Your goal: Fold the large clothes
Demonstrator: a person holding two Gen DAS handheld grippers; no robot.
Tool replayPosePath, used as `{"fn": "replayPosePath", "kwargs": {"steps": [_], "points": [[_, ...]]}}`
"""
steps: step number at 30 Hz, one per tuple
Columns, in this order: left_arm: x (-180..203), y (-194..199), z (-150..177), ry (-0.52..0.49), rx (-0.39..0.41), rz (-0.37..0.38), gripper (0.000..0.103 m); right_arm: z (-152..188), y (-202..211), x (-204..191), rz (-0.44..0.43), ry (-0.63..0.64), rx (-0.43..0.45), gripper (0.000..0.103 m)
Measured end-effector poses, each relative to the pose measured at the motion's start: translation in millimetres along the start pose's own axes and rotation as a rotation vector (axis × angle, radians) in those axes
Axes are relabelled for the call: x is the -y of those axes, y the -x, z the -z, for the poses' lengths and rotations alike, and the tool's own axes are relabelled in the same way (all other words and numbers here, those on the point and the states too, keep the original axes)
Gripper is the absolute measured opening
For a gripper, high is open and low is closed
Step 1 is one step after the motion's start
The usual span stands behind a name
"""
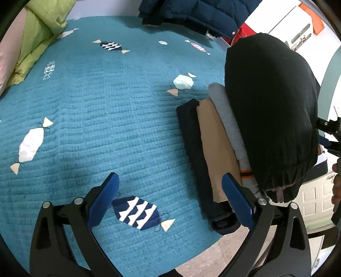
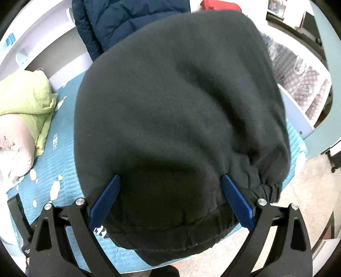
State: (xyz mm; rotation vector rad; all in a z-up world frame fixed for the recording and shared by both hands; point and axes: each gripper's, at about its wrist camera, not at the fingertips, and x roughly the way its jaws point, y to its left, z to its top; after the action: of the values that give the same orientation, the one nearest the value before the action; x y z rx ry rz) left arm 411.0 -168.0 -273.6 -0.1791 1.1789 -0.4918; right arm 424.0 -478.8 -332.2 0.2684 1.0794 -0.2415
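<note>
Right wrist view, right claw spread wide, seemingly cradling black garment, left claw spread, empty

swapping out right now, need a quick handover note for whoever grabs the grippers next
Left gripper: open, empty, over the teal quilt.
Right gripper: fingers spread, the folded black garment lying between them; whether they actually pinch it is unclear.
Done: a stack of folded clothes (dark, tan, grey) sits at the quilt's edge; the black piece is on or just above it.
Left: settle the black one on the stack, then the navy puffer jacket at the far end looks unfolded.
</note>
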Motion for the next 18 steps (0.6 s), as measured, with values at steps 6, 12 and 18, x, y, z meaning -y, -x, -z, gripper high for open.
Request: {"fn": "replayPosePath", "kwargs": {"steps": [6, 12, 18], "points": [[-15.0, 5.7, 7.9, -0.015, 0.049, 0.014, 0.097, 22.8, 17.8, -26.0, 0.08, 0.073, 0.084, 0.093], [-29.6, 18.1, 28.1, -0.032, 0.104, 0.004, 0.097, 75.7, 28.6, -67.4, 0.151, 0.136, 0.182, 0.094], [-52.2, 35.6, 56.8, -0.022, 0.18, -0.014, 0.097, 138.9, 11.3, -110.8, 0.111, 0.197, 0.205, 0.095]]}}
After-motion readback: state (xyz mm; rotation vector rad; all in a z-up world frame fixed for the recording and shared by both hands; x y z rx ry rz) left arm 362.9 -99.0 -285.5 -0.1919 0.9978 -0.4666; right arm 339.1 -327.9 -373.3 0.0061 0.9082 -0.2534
